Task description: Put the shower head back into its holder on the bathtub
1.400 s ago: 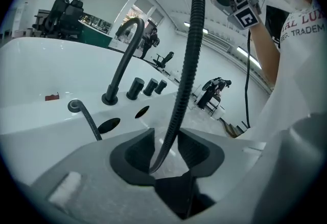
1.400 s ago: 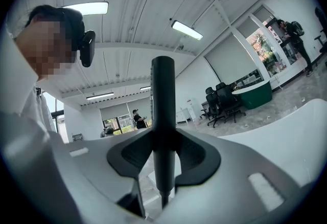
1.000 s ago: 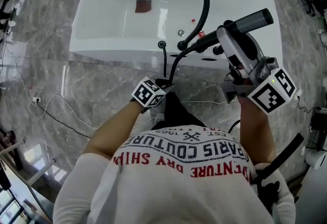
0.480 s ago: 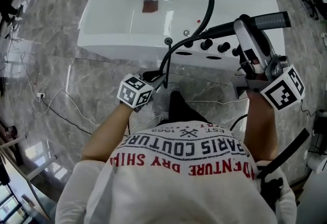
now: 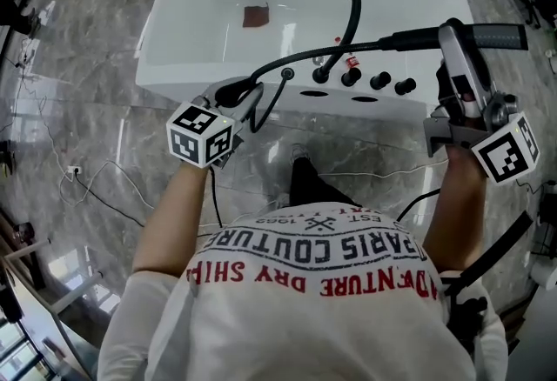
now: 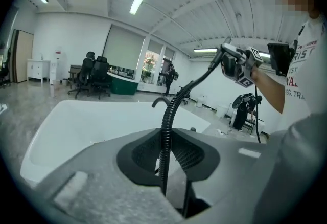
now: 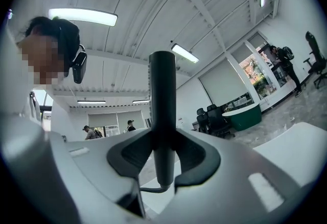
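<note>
The black shower head (image 5: pixel 474 37) lies level over the right end of the white bathtub (image 5: pixel 174 66), my right gripper (image 5: pixel 452 47) shut on its handle (image 7: pixel 162 115). Its ribbed black hose (image 5: pixel 305 59) runs left from the handle to my left gripper (image 5: pixel 237 97), which is shut on the hose (image 6: pixel 164 141) at the tub's near rim. From there the hose loops to a round fitting (image 5: pixel 287 73) on the rim deck. In the left gripper view the hose climbs to the right gripper (image 6: pixel 236 64) held high. Which deck opening is the holder I cannot tell.
A curved black spout (image 5: pixel 350 10) and three black knobs (image 5: pixel 380 80) stand on the tub's deck. A reddish-brown patch (image 5: pixel 255 16) lies inside the tub. Thin cables (image 5: pixel 96 183) trail over the grey marble floor at left. The person's foot (image 5: pixel 300 172) is right before the tub.
Both grippers have risen. The left one carried the hose up and leftward from near the floor to the tub's rim; the right one moved the shower head up and to the right.
</note>
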